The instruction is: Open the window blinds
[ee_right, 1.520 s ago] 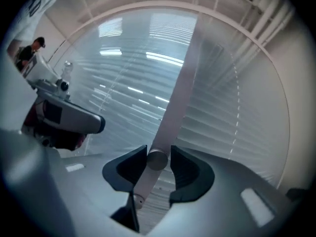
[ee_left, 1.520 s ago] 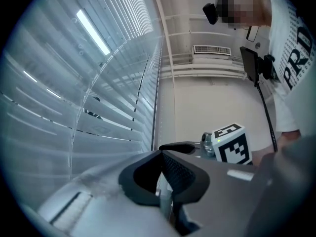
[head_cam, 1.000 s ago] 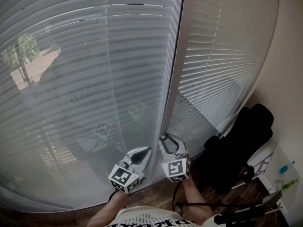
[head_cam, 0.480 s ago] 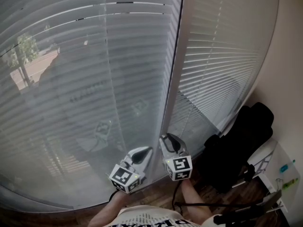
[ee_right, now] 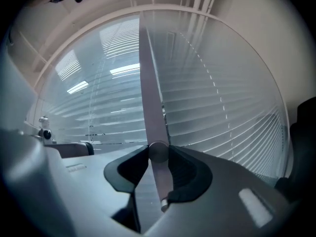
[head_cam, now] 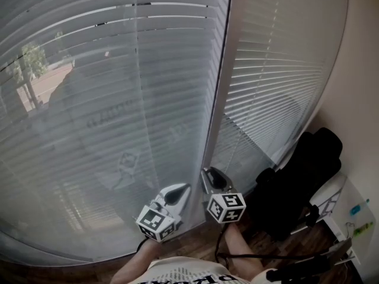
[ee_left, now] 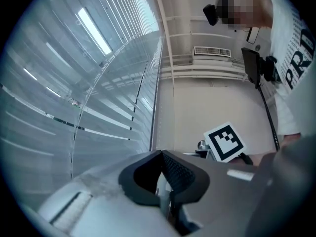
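The tilt wand [ee_right: 150, 107], seen running down the middle of the right gripper view in front of the window blinds [head_cam: 106, 99], is clamped between the jaws of the right gripper [ee_right: 158, 153] at lower centre, while the left gripper [ee_left: 161, 153], just beside it on the left, is held with its jaw tips pressed together.

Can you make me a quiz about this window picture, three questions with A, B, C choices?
1. Where is the black bag? A. left of the blinds B. low on the right side C. hanging on the blinds
2. What colour are the blinds? A. white B. red C. green
3. What is the right gripper doing? A. hanging open B. clamped on the wand C. holding a cup

Answers: B, it sits at the head view's lower right. A, every slat looks pale white. B, both pads press the wand's sides.
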Motion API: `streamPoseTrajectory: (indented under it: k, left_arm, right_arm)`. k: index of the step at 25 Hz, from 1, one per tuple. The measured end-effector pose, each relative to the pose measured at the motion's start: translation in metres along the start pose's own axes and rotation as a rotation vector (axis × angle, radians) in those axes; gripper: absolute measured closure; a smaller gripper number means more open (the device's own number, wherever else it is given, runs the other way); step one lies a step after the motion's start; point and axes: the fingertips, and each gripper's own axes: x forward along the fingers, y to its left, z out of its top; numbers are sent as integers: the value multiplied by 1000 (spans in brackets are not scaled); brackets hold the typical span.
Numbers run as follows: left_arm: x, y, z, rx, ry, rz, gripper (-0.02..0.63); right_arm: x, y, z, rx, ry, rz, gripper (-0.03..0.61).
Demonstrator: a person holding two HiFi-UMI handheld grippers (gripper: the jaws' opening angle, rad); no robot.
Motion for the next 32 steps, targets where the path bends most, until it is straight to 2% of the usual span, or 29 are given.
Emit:
streamPoseTrajectory:
  k: [11,17,20,27,32]
  left_arm:
    - [-6,-5,3,0,3,-10,621]
    - [-8,-6,1,-6,6,-14,621]
    - [-9,-6,6,-10,8,-4,621]
    - [-7,-8,2,-13,3,-16,621]
    - [-4,-10,1,-11,1,-17,621]
  right_arm:
    - [0,0,-3,143,1,-1,445]
    - [0,0,-3,111,0,-2,443]
    - [-3,0,-3,9,20,-7,443]
    - [-9,11,10,-447,27,-16,441]
    - [-1,16,6,-719,75,-2,433]
